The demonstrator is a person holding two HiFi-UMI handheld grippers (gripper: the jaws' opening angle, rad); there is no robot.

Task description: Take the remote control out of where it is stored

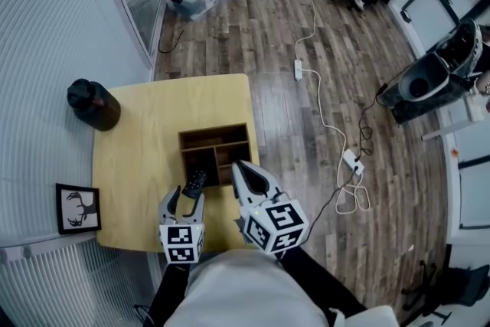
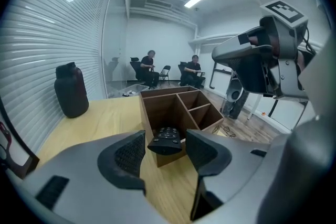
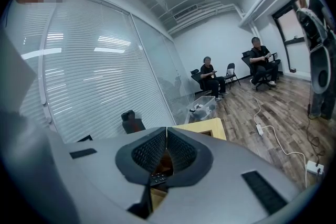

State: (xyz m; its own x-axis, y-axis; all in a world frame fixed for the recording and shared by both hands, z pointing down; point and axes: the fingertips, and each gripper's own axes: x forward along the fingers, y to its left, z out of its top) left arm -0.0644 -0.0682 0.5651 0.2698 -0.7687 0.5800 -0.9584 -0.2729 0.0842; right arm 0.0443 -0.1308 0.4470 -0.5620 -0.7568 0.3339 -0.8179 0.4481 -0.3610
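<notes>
Two questions. First: how do the fingers stand? — Reader

On the left gripper (image 2: 165,153), fingers (image 2: 126,157) apart, pads pressing on nothing. On the right gripper (image 3: 167,131), fingers together, tips meeting, nothing clamped. — Legend

Second: where is the remote control (image 2: 167,139)? — Reader

Leaning out of the long left compartment of the wooden organiser box (image 2: 157,110), which stands on the desk (image 1: 134,157). Its near end projects over the box's front wall and lies in the gap between the left fingers. From the head view, the right gripper's tips sit over the box's near right corner. — Legend

And around the box? — Reader

A dark jar (image 1: 93,103) on the desk's far left corner; a framed deer picture (image 1: 78,208) beside the near left edge, both well apart from the box. — Legend
</notes>
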